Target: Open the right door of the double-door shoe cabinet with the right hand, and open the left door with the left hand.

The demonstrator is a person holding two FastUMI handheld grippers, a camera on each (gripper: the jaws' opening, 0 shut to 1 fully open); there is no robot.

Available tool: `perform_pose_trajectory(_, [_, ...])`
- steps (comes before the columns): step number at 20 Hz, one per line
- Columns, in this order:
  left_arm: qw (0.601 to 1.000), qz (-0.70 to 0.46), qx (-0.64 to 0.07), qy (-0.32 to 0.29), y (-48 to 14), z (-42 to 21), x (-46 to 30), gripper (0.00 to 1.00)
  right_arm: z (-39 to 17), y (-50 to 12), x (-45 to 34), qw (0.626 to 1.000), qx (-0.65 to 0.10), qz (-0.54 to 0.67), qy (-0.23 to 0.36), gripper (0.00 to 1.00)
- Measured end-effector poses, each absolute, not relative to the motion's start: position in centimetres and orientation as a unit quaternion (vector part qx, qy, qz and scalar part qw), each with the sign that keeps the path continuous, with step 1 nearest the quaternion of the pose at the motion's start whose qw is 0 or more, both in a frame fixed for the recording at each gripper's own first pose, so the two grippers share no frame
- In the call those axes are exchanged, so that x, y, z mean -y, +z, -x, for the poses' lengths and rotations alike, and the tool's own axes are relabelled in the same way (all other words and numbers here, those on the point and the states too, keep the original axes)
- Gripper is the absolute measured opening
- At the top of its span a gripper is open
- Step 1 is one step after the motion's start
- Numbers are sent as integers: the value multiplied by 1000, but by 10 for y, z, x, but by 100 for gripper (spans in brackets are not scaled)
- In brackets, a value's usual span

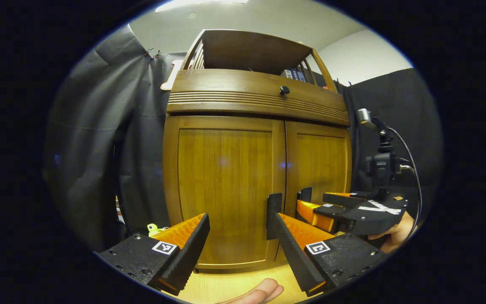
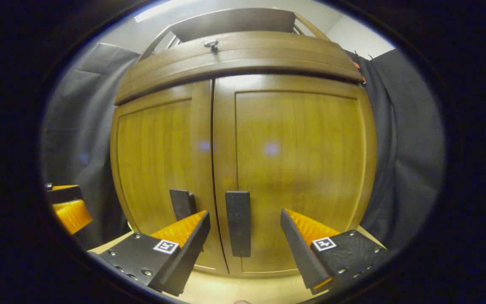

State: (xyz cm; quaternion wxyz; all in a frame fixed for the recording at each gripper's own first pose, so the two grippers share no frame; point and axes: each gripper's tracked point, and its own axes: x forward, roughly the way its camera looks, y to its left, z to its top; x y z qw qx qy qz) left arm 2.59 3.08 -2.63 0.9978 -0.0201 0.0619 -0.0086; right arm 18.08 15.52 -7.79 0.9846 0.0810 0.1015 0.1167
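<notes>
The wooden shoe cabinet fills both views with its two doors shut. In the left gripper view my left gripper (image 1: 238, 219) is open in front of the left door (image 1: 222, 181); that door's black handle (image 1: 274, 207) stands at the tip of the right-hand finger, not between the two. Farther right, a hand (image 1: 397, 232) holds the right gripper (image 1: 315, 203) at the right door's handle (image 1: 305, 193). In the right gripper view my right gripper (image 2: 244, 215) is open, and the right door's black handle (image 2: 238, 223) stands between its fingers with a gap on each side. The left door's handle (image 2: 182, 203) is just beside it.
A drawer with a black knob (image 1: 284, 90) and an open shelf top the cabinet. Black cloth hangs on both sides. A small yellow-green thing (image 1: 154, 229) lies at the cabinet's lower left. The cabinet stands on a light wooden surface (image 1: 234, 283). Fingers of a hand (image 1: 260, 292) show below.
</notes>
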Motion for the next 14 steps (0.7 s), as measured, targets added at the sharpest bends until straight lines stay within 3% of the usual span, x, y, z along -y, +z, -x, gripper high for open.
perform_pose_trajectory(1, [998, 22, -64, -5, -27, -27, -32, 95, -183, -77, -153, 987, -100, -73, 107, 97])
perform_pose_trajectory(2, [998, 24, -66, -1, -29, -28, -34, 92, -185, -75, -153, 987, -96, -73, 105, 99])
perform_pose_trajectory(3, [997, 26, -67, 0, -30, -30, -34, 92, -191, -76, -152, 987, -95, -76, 100, 95])
perform_pose_trajectory(4, [997, 29, -69, -2, -31, -32, -35, 95, -194, -75, -158, 985, -96, -82, 115, 84])
perform_pose_trajectory(5, [997, 30, -74, -3, -33, -32, -37, 92, -199, -78, -171, 981, -102, -95, 136, 73])
perform_pose_trajectory(6, [996, 31, -79, 0, -36, -35, -39, 95, -187, -72, -166, 982, -98, -94, 135, 63])
perform_pose_trajectory(9, [996, 28, -82, 10, -37, -39, -46, 92, -191, -76, -168, 977, -108, -110, 145, 30])
perform_pose_trajectory(14, [997, 19, -69, 13, -31, -40, -52, 95, -170, -70, -159, 971, -118, -116, 170, 30])
